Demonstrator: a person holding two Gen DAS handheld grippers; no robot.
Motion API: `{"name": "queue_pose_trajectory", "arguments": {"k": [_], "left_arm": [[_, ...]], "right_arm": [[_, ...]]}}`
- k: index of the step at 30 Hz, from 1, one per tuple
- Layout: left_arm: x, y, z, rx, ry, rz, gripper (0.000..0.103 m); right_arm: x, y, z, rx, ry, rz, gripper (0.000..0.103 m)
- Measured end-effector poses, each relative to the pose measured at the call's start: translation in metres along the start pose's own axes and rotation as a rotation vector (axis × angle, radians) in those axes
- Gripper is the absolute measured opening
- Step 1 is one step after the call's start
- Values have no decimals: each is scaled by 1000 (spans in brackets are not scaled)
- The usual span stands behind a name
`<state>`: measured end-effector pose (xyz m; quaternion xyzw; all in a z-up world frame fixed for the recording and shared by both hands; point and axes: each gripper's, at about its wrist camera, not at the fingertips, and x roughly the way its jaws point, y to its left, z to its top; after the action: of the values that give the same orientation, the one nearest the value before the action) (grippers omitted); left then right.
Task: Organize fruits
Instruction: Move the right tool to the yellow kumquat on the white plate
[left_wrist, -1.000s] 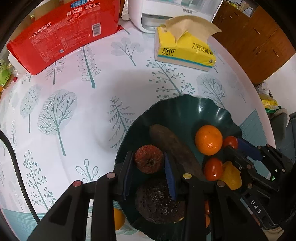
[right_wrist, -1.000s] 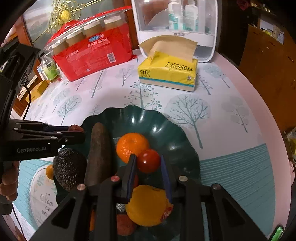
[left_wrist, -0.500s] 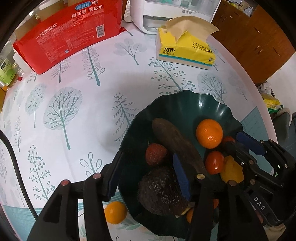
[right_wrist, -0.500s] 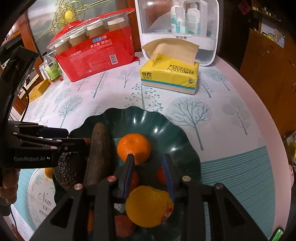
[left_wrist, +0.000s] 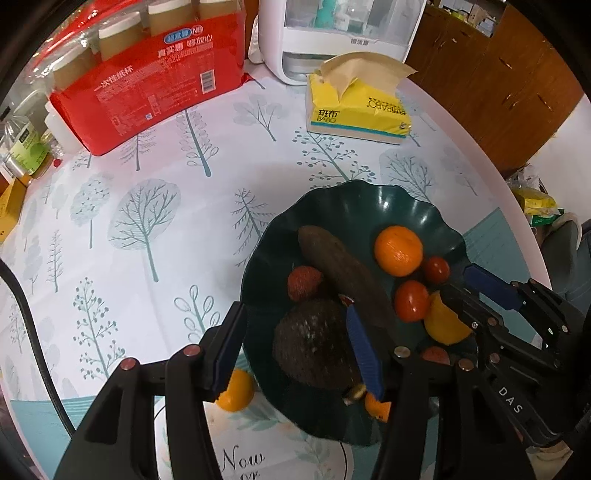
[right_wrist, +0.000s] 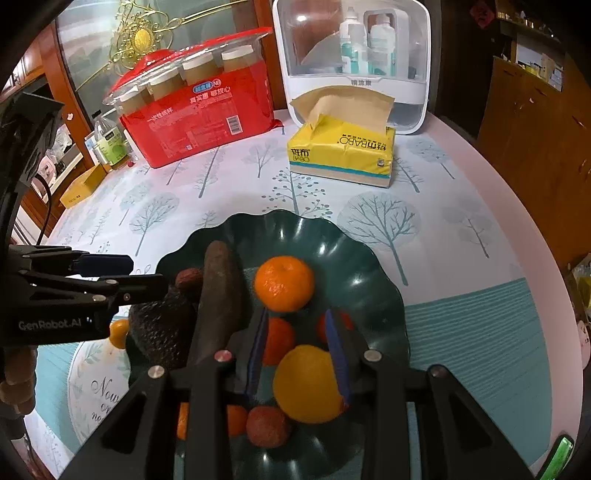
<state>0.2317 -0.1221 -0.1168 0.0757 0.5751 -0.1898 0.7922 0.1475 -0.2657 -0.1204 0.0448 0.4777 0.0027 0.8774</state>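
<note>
**Both grippers let go over the bowl**

The left gripper (left_wrist: 295, 350) had just opened; its jaws were apart and empty. The lychee (left_wrist: 303, 282) lay in the green bowl (left_wrist: 354, 206), just past them, beside the avocado (left_wrist: 314, 343).

The right gripper (right_wrist: 299, 350) had opened a little, jaws apart, holding nothing. Two tomatoes (right_wrist: 279, 345) lay under them.

Best to lift straight up, so no fruit gets bumped.

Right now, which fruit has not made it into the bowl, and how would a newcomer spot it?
Find the dark green wavy-rimmed bowl on the tree-print tablecloth. Just outside its near left rim, by the left gripper's fingers, a small orange fruit sits on the cloth. Unlike the other fruit, it lies outside the bowl.
</note>
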Motion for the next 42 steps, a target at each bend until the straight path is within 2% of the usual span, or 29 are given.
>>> {"name": "queue_pose_trajectory", "arguments": {"k": [6,13,18,23,29,34,38,42], "left_arm": [[-20,-1,-19,1,-18,-8,56],[-37,7,-64,-10,-5,-18,56],[-46,28,-99,-46,21,-15,56],[-53,55,-121,-88,19,25,56],[-58,88,-131,-155,2,36,56],[-61,107,-132,-157,-27,76,56],[-61,125,-130,-145,-57,146,57],[-58,148,-133,-166,-61,161,57]], "right_arm": [[-15,7,-11,4,-12,7,33],[-32,21,-31,11,-12,25,33],[-40,38,-49,3,4,39,33],[-44,59,-59,-17,16,63,33],[-40,95,-59,-56,24,100,33],[-31,126,-56,-51,25,138,33],[-17,144,-54,19,49,178,33],[0,158,-53,102,69,198,33]]}}
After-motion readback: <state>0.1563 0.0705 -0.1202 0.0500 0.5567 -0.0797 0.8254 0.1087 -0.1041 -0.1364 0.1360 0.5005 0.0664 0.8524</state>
